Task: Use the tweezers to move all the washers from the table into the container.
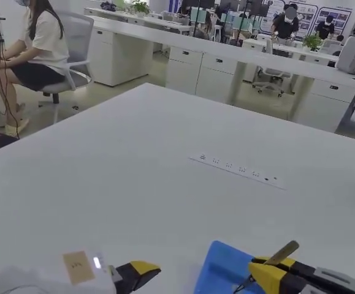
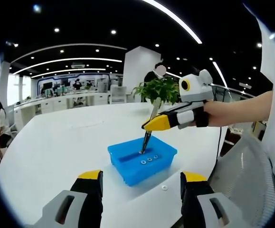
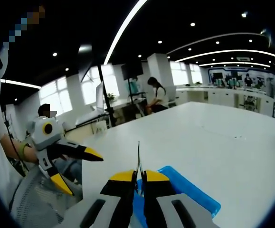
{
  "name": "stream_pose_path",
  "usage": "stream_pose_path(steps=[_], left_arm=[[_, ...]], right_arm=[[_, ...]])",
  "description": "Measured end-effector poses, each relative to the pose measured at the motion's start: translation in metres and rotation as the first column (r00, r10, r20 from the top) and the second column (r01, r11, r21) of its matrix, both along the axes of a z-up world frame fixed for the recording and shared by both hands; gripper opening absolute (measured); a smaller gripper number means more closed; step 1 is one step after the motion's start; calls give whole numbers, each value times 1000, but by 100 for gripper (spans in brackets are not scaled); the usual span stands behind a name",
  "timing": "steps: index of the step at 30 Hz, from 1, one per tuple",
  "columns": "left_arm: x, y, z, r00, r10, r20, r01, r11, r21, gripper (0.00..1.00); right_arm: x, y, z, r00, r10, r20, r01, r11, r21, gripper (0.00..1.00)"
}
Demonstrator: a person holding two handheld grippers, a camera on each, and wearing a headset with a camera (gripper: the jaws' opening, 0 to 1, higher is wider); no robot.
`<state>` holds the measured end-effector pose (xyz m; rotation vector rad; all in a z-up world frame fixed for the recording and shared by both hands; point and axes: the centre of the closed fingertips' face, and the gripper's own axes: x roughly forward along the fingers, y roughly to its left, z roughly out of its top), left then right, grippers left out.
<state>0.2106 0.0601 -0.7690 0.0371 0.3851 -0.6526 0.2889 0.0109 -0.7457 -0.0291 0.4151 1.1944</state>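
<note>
**Entry: washer transfer, partly done.**

**Done.** Three washers (image 2: 149,159) are lying in a short row on the floor of the blue container (image 2: 120,168). The container is sitting on the white worktop (image 2: 52,152) at the centre of the left gripper view.

**Left to do.** One loose washer (image 2: 164,187) is lying on the worktop just beside the container's near wall, lower right of centre. By my reckoning it is the one piece waiting to go in (three in, one out).

**Tools.** You are holding the right gripper (image 3: 139,175) clamped together on the tweezers (image 3: 138,159). In the left gripper view their tips are dipping into the container at the left end of the row. You are holding the left gripper (image 2: 142,176) with its jaws standing apart and carrying nothing. It is hovering at the container's near side.

**Hidden or doubtful.**
- The tweezer tips are too small to show whether they are pinching a washer or are bare.
- In the head view the bottom edge of the frame is cutting off the container, so its contents are not readable there.
- The container's body is screening the strip of worktop directly behind it.
- Your grippers are covering the nearest part of the worktop at the bottom of each gripper view.
- Further washers may be lying in those screened places, and I cannot tell either way.
</note>
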Motion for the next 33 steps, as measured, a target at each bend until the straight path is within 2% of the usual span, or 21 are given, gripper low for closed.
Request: stream_pose_path(steps=[13, 21, 28, 33], left_arm=[[0, -1, -3, 1000, -9, -8, 9, 1000, 8, 66], [-1, -2, -5, 1000, -18, -16, 19, 1000, 13, 66], [-1, -2, -6, 1000, -18, -17, 18, 1000, 16, 66], [-1, -2, -6, 1000, -18, -18, 19, 1000, 17, 66]], right_arm=[[20, 3, -31, 999, -11, -35, 9, 998, -57, 3], [24, 1, -50, 998, -14, -57, 8, 995, -98, 3], [33, -3, -65, 991, -67, -114, 55, 992, -112, 3], [34, -1, -74, 991, -65, -115, 49, 989, -140, 3]])
